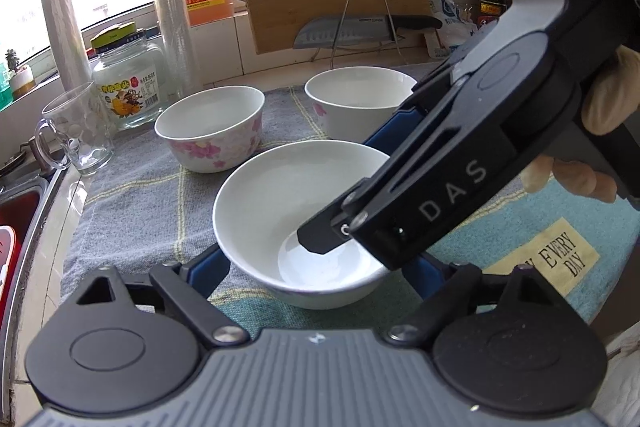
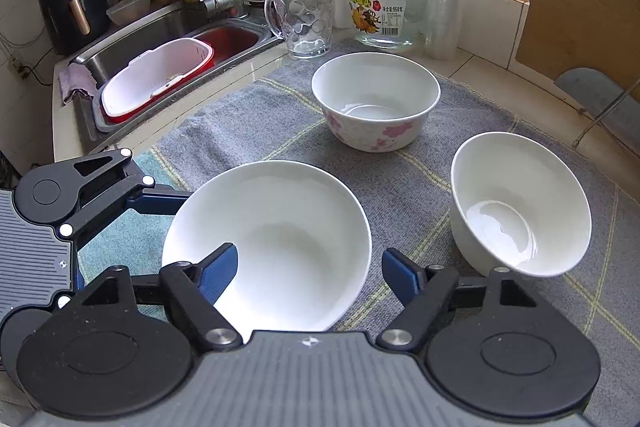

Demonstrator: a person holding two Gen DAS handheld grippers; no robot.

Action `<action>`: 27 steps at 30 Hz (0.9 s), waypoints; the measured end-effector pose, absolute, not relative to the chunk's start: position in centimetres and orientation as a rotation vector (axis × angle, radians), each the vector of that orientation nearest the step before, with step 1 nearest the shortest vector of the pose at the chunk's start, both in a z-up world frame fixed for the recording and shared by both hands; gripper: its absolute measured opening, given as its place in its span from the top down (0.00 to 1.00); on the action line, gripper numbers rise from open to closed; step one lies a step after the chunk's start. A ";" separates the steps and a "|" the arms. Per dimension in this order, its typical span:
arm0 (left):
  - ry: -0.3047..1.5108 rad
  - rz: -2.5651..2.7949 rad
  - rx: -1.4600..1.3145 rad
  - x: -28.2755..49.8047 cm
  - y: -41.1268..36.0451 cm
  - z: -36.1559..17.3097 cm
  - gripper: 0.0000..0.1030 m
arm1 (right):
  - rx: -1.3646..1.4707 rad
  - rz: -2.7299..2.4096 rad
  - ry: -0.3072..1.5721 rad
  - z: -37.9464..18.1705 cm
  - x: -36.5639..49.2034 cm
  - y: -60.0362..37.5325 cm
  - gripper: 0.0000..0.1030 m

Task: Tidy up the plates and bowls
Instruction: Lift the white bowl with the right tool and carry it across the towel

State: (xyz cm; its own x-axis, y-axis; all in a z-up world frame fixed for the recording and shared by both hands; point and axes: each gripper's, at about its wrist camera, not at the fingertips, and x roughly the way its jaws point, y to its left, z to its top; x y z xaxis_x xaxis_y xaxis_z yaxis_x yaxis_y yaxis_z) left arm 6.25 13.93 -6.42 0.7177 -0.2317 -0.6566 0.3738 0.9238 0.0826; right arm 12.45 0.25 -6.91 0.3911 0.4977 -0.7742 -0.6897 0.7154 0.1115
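I see a pale worktop (image 2: 476,61) with a grey checked cloth (image 2: 248,115) spread on it. On the cloth stand a wide white bowl (image 2: 288,223), a floral bowl (image 2: 376,101) and a plain bowl (image 2: 520,203), all apart.

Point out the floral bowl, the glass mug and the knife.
Floral bowl (image 2: 376,99): right wrist view, inner wall.
Glass mug (image 2: 306,21): right wrist view, dimpled side.
Knife (image 1: 344,31): left wrist view, blade in the wire rack.
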 end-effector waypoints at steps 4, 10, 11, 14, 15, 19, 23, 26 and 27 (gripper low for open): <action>0.693 -0.344 0.216 6.4 13.9 -6.4 0.11 | -0.242 0.780 0.895 -6.8 12.5 0.3 0.26; 0.694 -0.346 0.212 6.5 13.9 -6.5 0.11 | -0.236 0.789 0.902 -6.9 12.9 0.6 0.29; 0.695 -0.346 0.211 6.5 13.9 -6.5 0.11 | -0.235 0.790 0.903 -6.9 12.9 0.6 0.29; 0.697 -0.348 0.212 6.5 13.9 -6.5 0.11 | -0.235 0.792 0.904 -6.9 12.9 0.6 0.29; 0.699 -0.348 0.211 6.6 13.9 -6.4 0.11 | -0.235 0.793 0.904 -6.8 12.9 0.6 0.29; 0.711 -0.346 0.215 6.6 13.8 -6.4 0.11 | -0.234 0.797 0.902 -6.6 12.7 0.5 0.29; 0.716 -0.348 0.222 6.4 13.7 -6.0 0.12 | -0.229 0.806 0.897 -6.2 12.4 0.3 0.29; 0.714 -0.358 0.227 6.3 13.6 -5.6 0.12 | -0.231 0.813 0.887 -5.7 12.0 -0.1 0.29; 0.714 -0.361 0.231 6.3 13.5 -5.5 0.12 | -0.230 0.813 0.885 -5.5 11.9 -0.2 0.29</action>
State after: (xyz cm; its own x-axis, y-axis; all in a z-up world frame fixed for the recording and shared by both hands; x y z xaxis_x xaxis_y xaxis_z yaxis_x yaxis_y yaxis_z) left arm 6.30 13.49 -5.47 0.6980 -0.2433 -0.6735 0.3986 0.9133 0.0832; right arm 11.92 -0.23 -5.52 0.3638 0.5356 -0.7621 -0.7145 0.6853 0.1405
